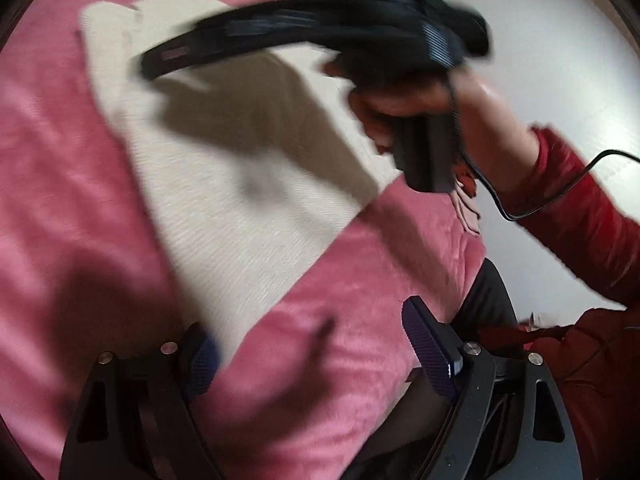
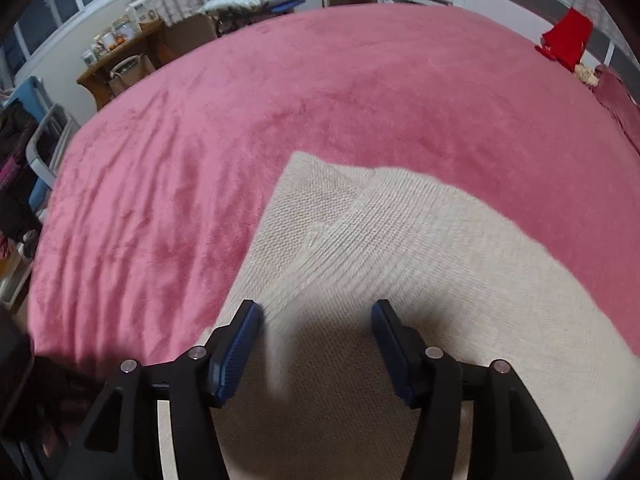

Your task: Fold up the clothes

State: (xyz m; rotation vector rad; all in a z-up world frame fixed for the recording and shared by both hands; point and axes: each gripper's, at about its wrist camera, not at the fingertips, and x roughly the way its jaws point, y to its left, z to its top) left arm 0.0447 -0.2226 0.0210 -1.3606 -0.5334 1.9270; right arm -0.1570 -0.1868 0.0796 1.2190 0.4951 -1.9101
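Blue-padded fingers of the left gripper (image 1: 316,356) sit at the bottom of the left wrist view, spread wide with nothing between them, over the pink blanket (image 1: 60,160) near its edge. Just ahead lies the cream knitted garment (image 1: 240,200), flat on the blanket in a roughly rectangular shape. Its nearest corner falls close to the left-hand pad; contact cannot be confirmed, as the frame is smeared by motion.

Right gripper (image 2: 316,344), in its own view, is likewise parted wide and holds nothing. Its pads stand over the garment (image 2: 400,260), with knit visible in the gap. Whether they rest on the cloth or hover above it cannot be told.

Judgement: both tools are open because neither has hold of cloth at this moment. One layer already lies across another, so the garment appears at least partly folded. This arrangement fits either a pause between folds or a release after the final one.

View differences: only the left wrist view shows the right hand (image 1: 400,108) gripping its tool's handle, a red sleeve (image 1: 580,208) and a trailing cable (image 1: 520,208). Only the right wrist view shows the overlapped fold edge clearly, the full spread of the blanket, a red object (image 2: 568,36) at its far edge and room furniture beyond
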